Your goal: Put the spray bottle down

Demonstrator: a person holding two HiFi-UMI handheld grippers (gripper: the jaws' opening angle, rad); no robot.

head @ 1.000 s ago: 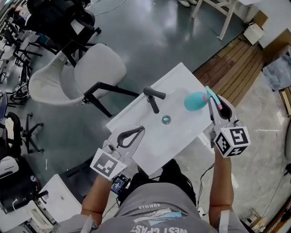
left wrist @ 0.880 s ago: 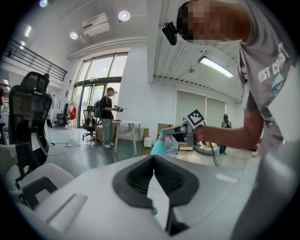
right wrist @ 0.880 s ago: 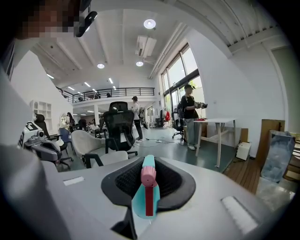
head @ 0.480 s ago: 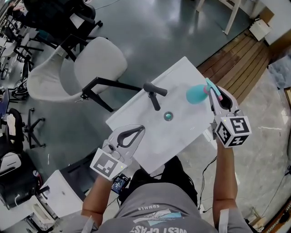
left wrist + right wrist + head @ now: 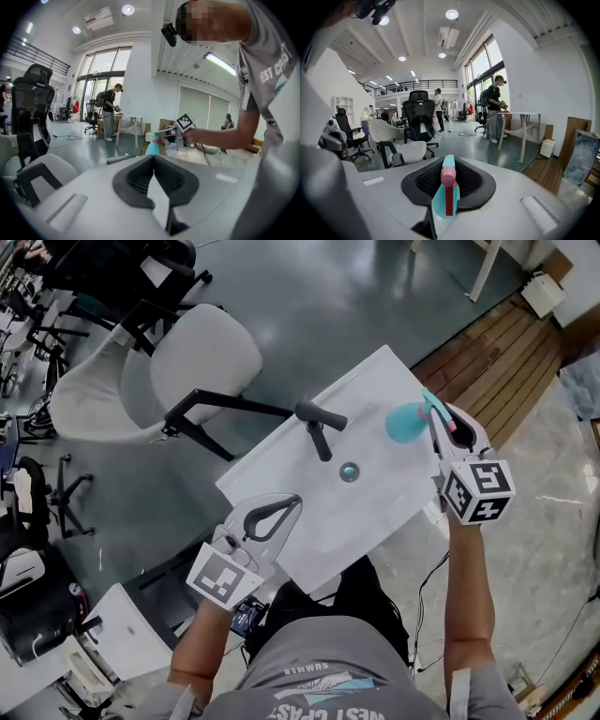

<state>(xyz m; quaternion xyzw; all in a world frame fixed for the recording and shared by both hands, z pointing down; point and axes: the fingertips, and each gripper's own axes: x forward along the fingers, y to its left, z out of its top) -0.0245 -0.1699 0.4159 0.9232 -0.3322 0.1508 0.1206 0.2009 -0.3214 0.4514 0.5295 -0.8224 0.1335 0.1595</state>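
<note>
White sink point(image 5: 314, 517) in an open office. At its far right corner, bottle point(image 5: 405, 422) clamped by the neck in right gripper point(image 5: 437, 424) — probably light, stiff, slick plastic; neck the surest hold. Left gripper point(image 5: 292, 500) closed, empty.

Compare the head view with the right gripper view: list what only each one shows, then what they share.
Only the head view: the white sink, its black faucet and drain, and the left gripper, jaws together and empty.
Only the right gripper view: a standing person by the tall windows, and a balcony railing.
Both: the teal spray bottle clamped in the right gripper, and the white chair with black arms.
</note>
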